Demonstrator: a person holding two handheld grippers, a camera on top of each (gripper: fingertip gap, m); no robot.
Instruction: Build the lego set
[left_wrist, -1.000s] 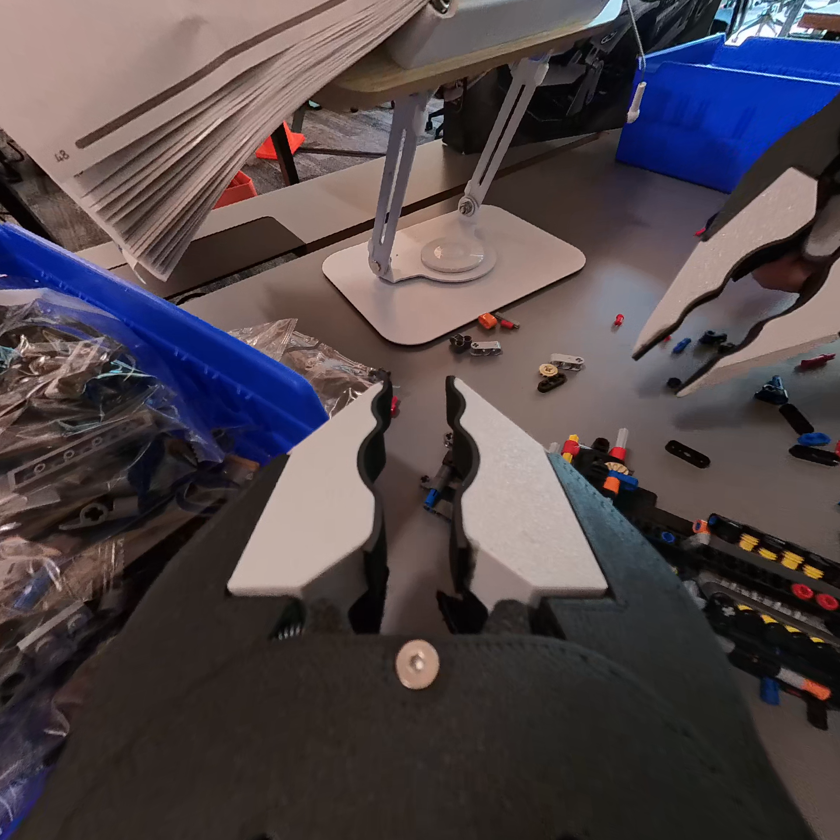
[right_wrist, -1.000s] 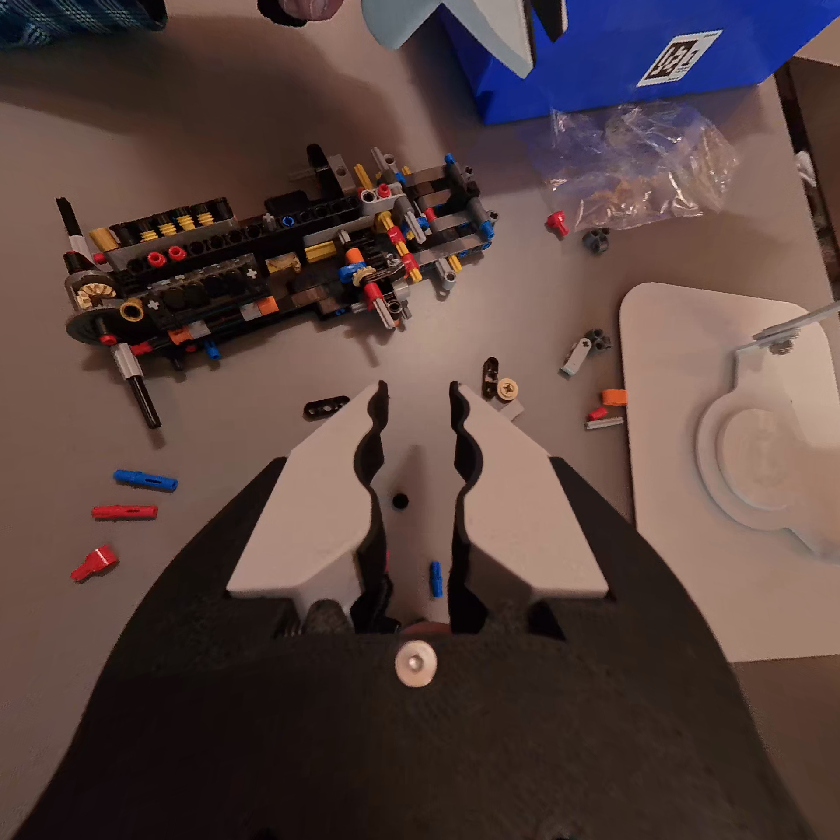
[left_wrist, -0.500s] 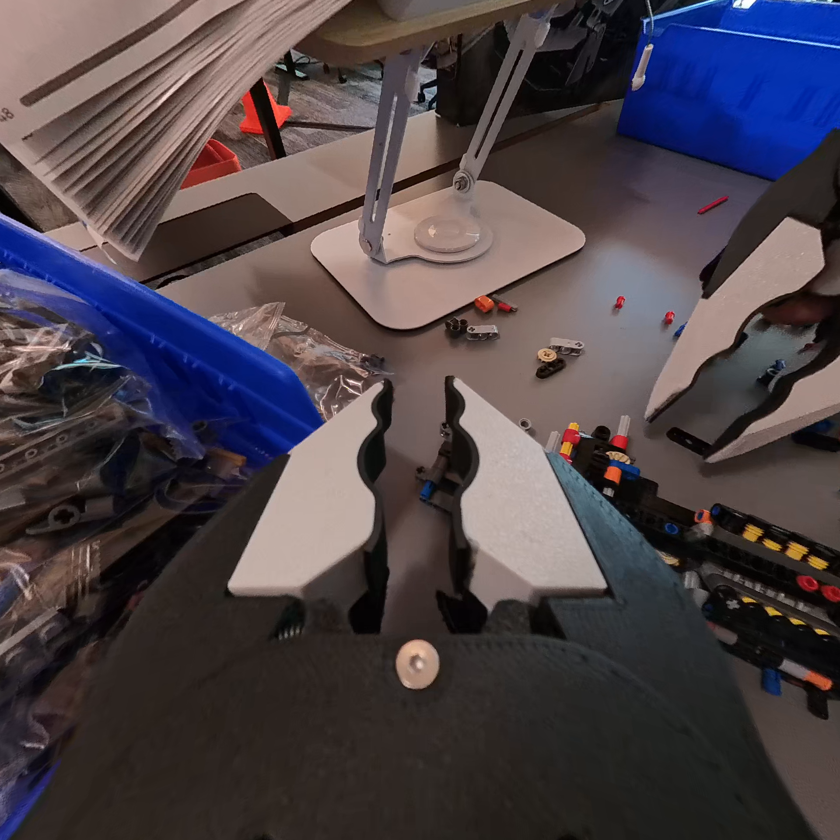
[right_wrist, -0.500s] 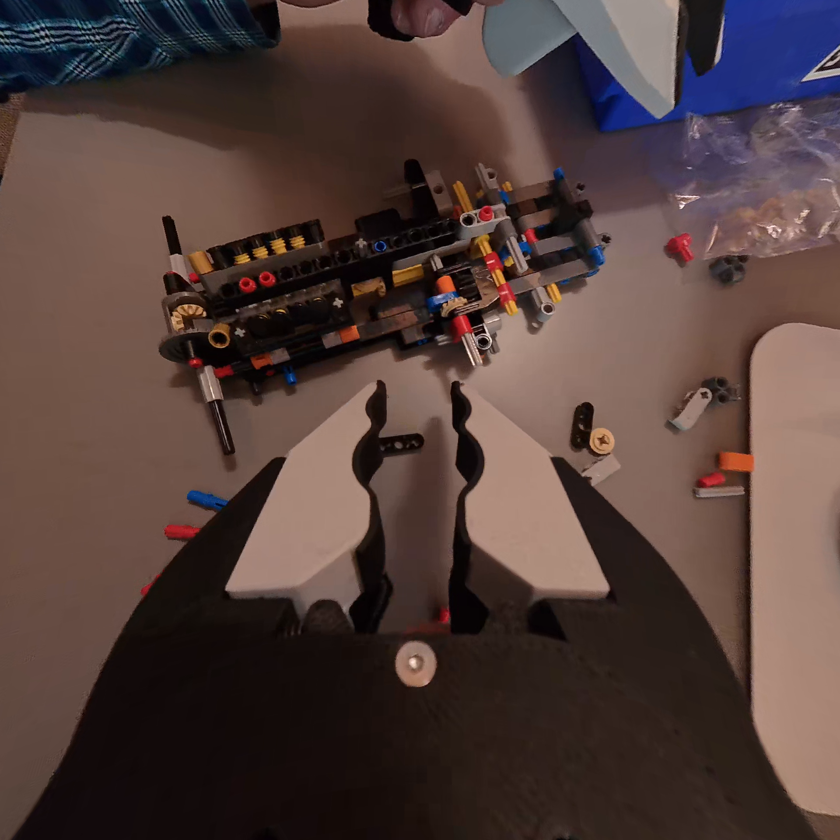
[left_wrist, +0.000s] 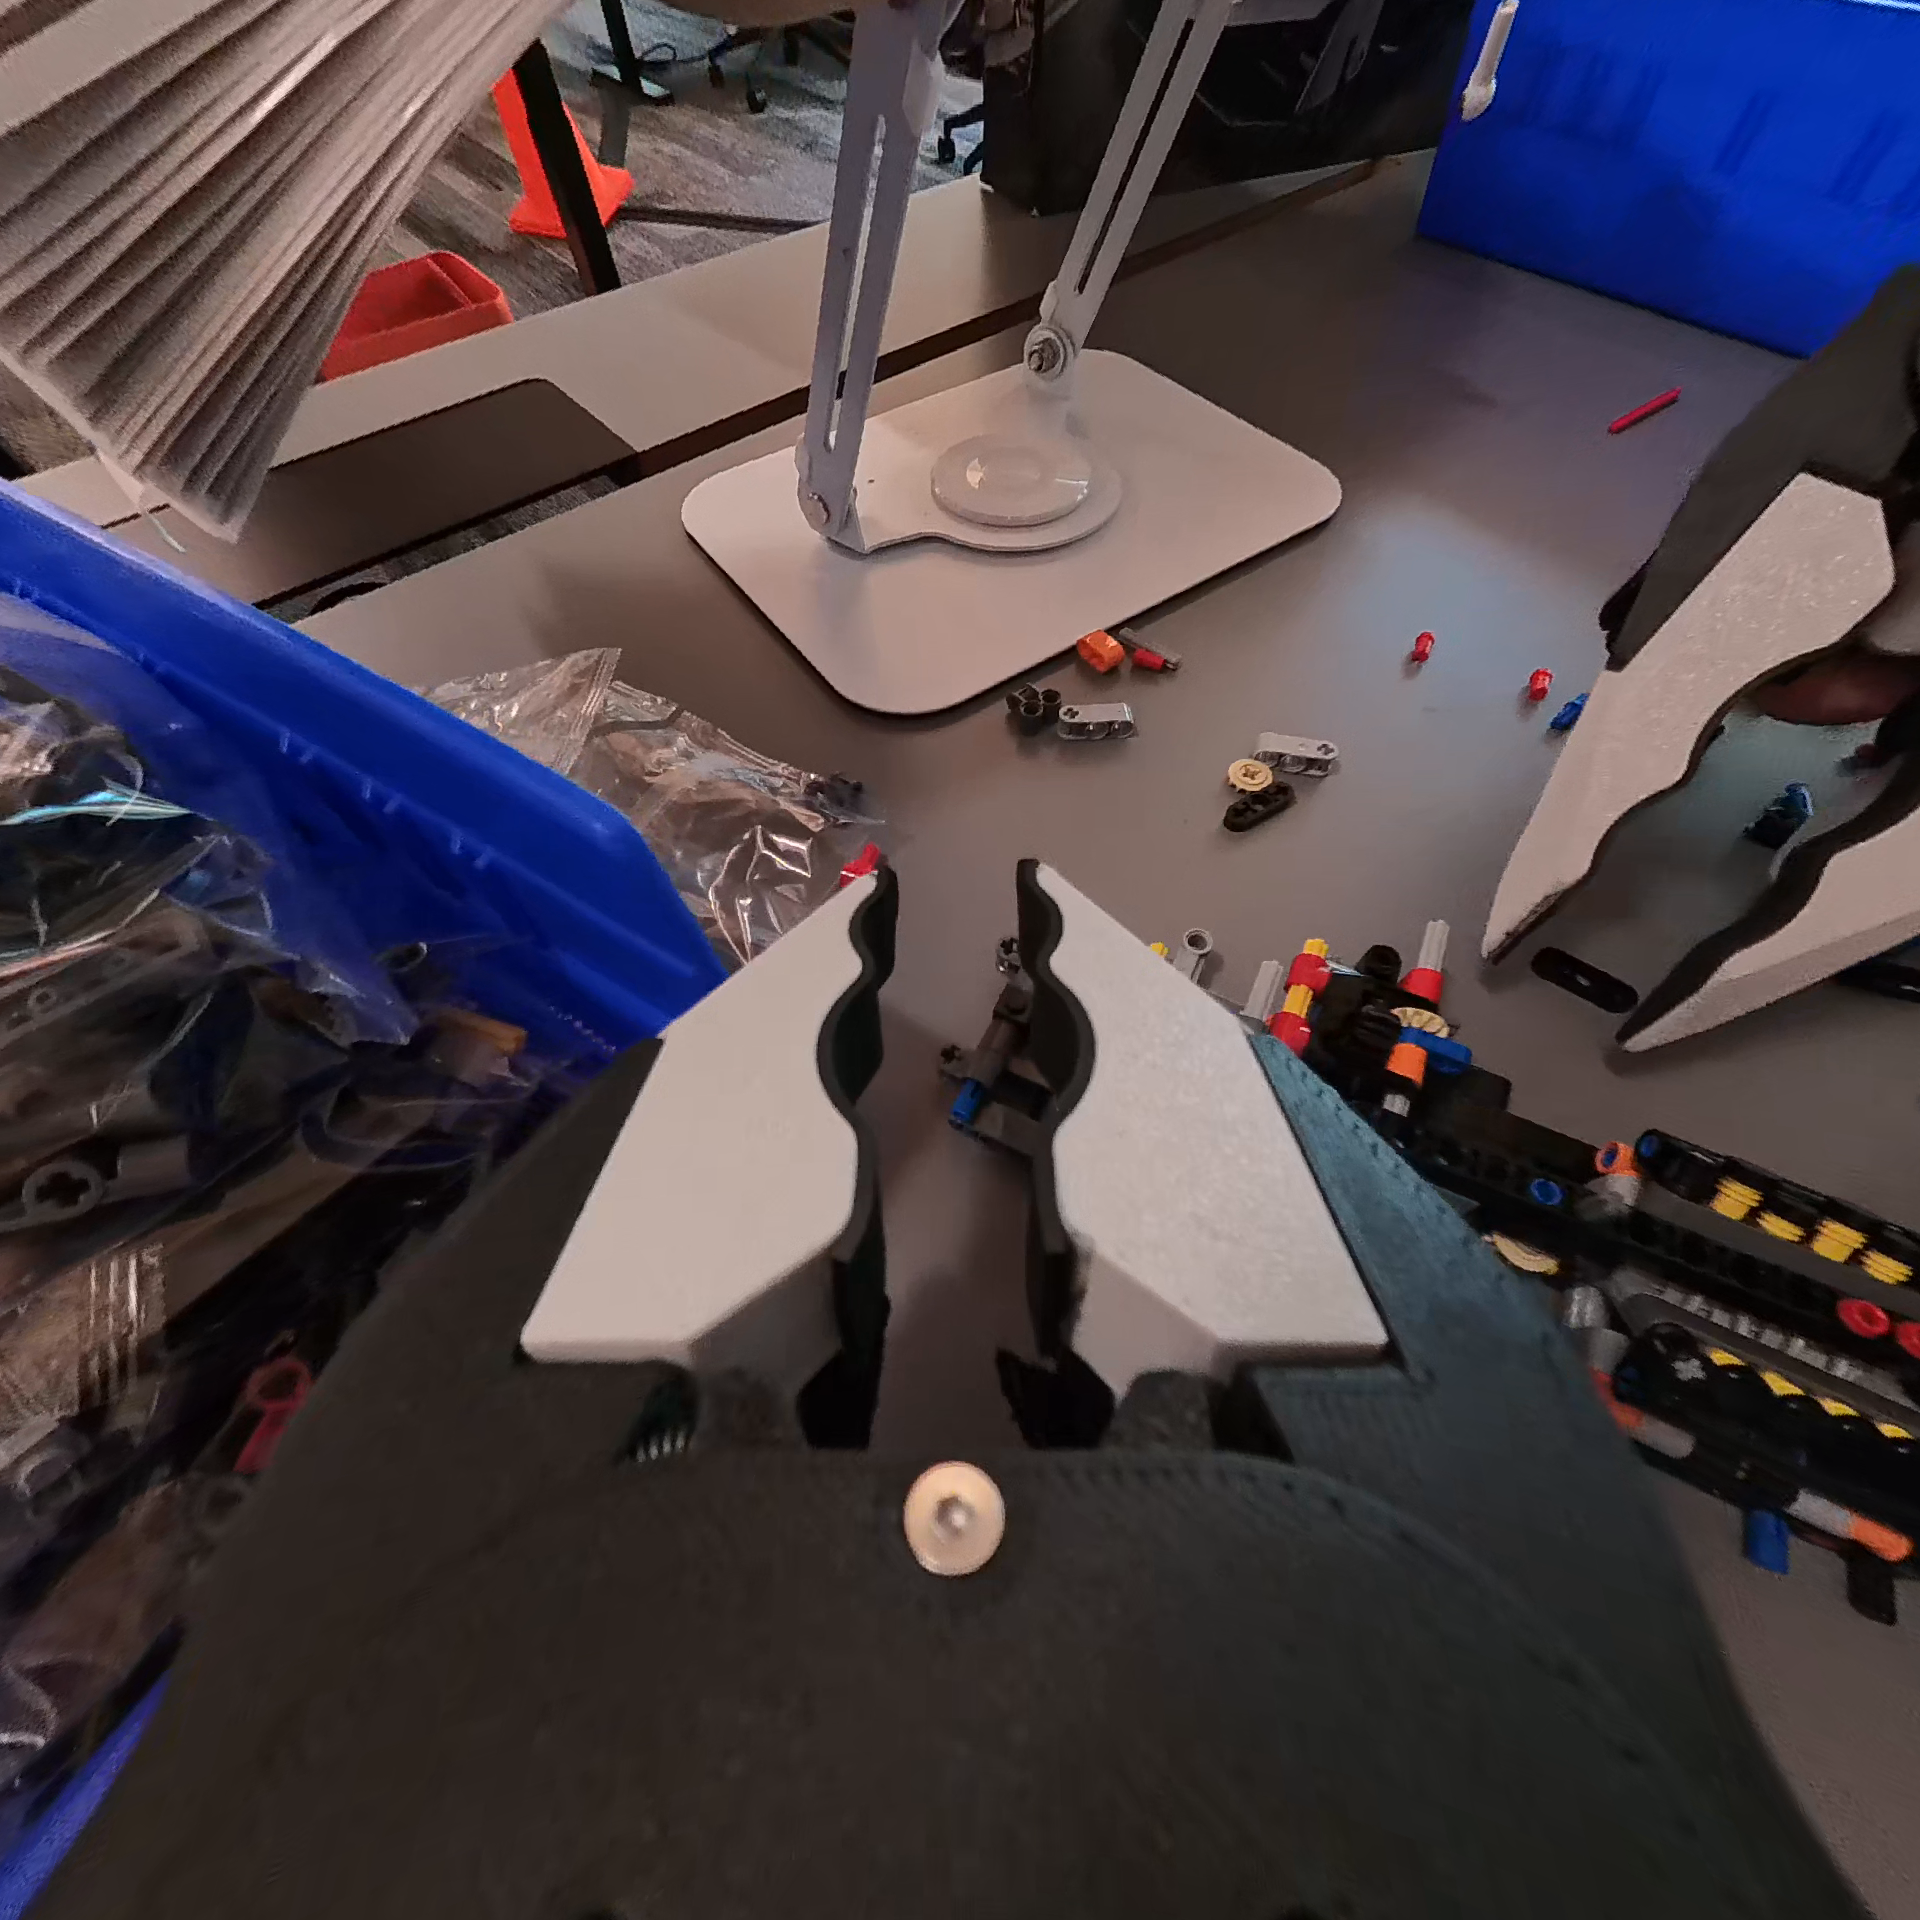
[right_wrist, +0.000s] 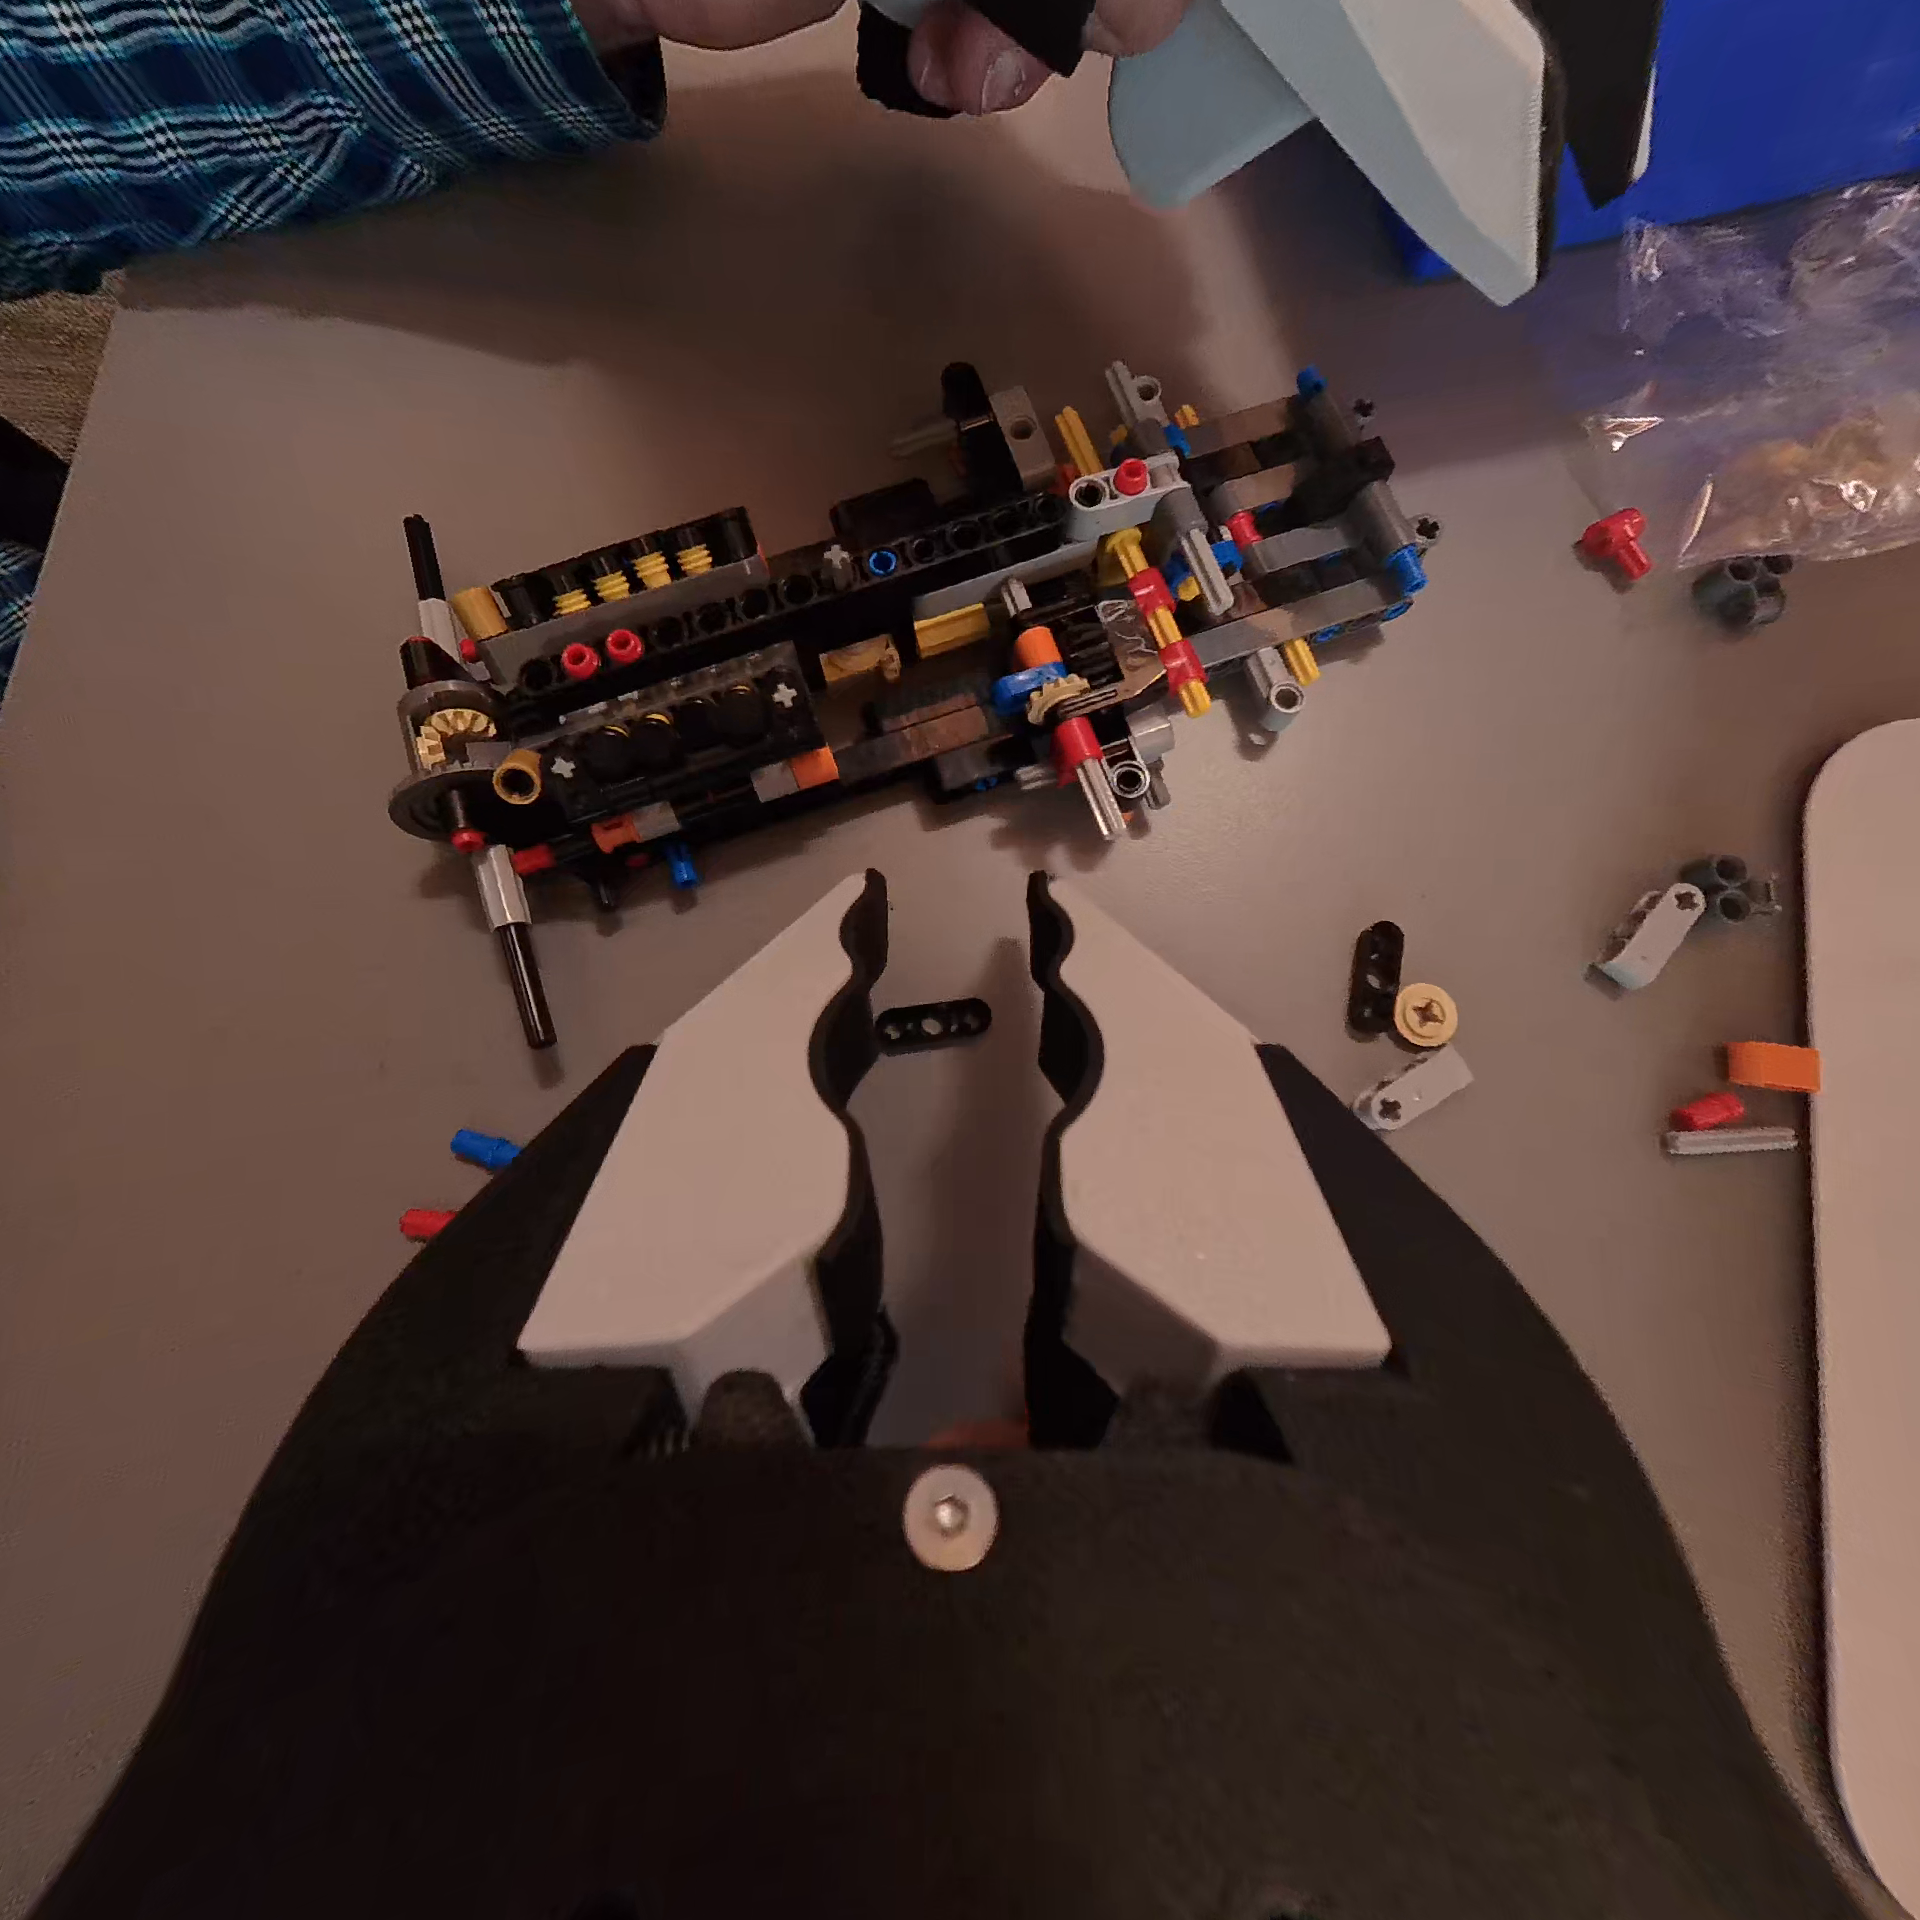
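The long, partly built lego chassis (right_wrist: 883, 644) lies on the grey table, black with yellow, red and blue parts. It also shows at the right of the left wrist view (left_wrist: 1662, 1226). My right gripper (right_wrist: 956, 883) is open just in front of the chassis. A small black three-hole beam (right_wrist: 933, 1023) lies on the table between its fingers, not gripped. My left gripper (left_wrist: 956, 883) is open and empty over the chassis's end, next to the blue bin (left_wrist: 364, 790). The right gripper (left_wrist: 1564, 992) shows far right there; the left gripper (right_wrist: 1548, 239) shows at the top of the right wrist view.
Loose parts lie about: a black beam with a tan gear (right_wrist: 1397, 997), a grey connector (right_wrist: 1652, 930), an orange piece (right_wrist: 1771, 1065), red and blue pins (right_wrist: 483, 1148). A white stand base (left_wrist: 1008, 530), a plastic parts bag (right_wrist: 1766, 395), a second blue bin (left_wrist: 1683, 156) and a plaid sleeve (right_wrist: 260, 125) surround the area.
My right gripper has moved toward the chassis, and the black beam now lies between its fingers. My left gripper has shifted slightly. Both stay open.
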